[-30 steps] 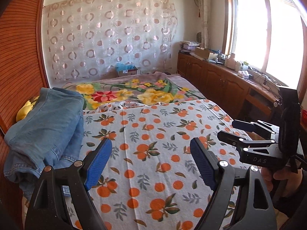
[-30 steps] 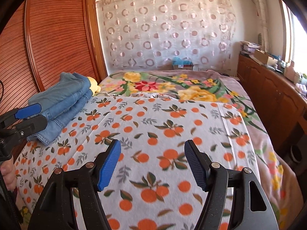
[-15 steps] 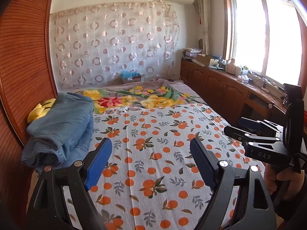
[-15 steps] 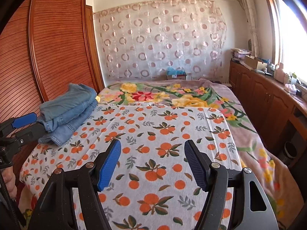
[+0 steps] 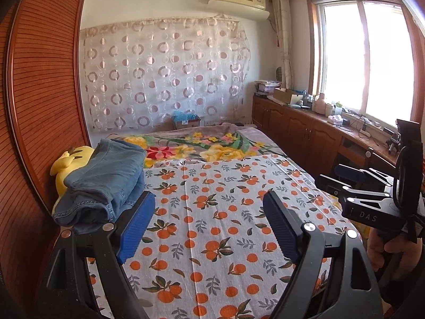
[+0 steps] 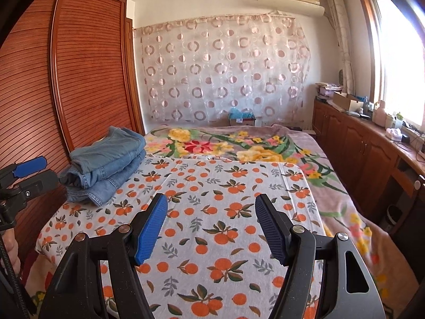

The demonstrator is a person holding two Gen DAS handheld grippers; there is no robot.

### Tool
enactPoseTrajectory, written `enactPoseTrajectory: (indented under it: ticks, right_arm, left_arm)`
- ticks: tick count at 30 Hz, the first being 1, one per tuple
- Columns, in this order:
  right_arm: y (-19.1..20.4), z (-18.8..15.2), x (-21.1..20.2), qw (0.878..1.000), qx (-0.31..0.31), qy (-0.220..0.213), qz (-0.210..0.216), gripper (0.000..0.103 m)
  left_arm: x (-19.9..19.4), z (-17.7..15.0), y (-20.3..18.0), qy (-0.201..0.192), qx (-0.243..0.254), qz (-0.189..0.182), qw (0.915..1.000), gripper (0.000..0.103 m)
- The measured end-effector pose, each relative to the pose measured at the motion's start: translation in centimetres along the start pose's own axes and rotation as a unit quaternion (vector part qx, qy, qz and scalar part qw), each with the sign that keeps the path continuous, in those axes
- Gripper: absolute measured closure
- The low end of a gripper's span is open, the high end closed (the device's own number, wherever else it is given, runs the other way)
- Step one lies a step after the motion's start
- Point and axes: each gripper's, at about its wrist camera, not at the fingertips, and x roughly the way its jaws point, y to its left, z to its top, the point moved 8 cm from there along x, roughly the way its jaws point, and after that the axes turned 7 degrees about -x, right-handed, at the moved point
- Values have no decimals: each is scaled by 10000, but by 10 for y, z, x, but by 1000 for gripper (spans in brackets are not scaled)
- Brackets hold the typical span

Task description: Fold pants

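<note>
An orange-print sheet (image 6: 212, 202) overlaps a floral blanket (image 6: 239, 143) beside the wardrobe (image 6: 87, 79).

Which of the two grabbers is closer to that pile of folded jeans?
The left gripper. The folded jeans lie just past its left finger, off to that side. The right gripper hangs over the orange-print sheet, farther away. Both are open and empty.

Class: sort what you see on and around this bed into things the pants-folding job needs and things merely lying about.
Job:
folded jeans
left hand-held gripper, open
right hand-held gripper, open
orange-print sheet

Lying about:
yellow plush toy
cardboard box
</note>
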Motion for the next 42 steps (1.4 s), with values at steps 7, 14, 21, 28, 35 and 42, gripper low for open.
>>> enactPoseTrajectory:
  ticks: [7,14,21,28,35,42]
  right_arm:
    - [-1,-8,-7,9999,46,-54,-109,32]
    - [4,-11,-4,9999,-20,-51,-117,33]
    - [0,-9,-5,9999,-27,-128,-101,33]
    - [-2,-11,-2,9998,-43,-170,-104,33]
    - [-1,-13,-1,9997,-49,-204,-91,32]
    - [-1,-14,1,9997,-50,-216,-80,33]
  left_arm:
    - [-14,-5,5,-108,-33,44,9999,19]
    - [-11,-13,9,-51,-92,109,9999,19]
    - [-9,-17,11,-7,-144,153,9998,19]
    - [-8,-17,12,6,-148,151,9998,19]
    - [-4,-23,16,39,-151,185,9997,19]
    - [-4,-23,16,42,-153,180,9997,19]
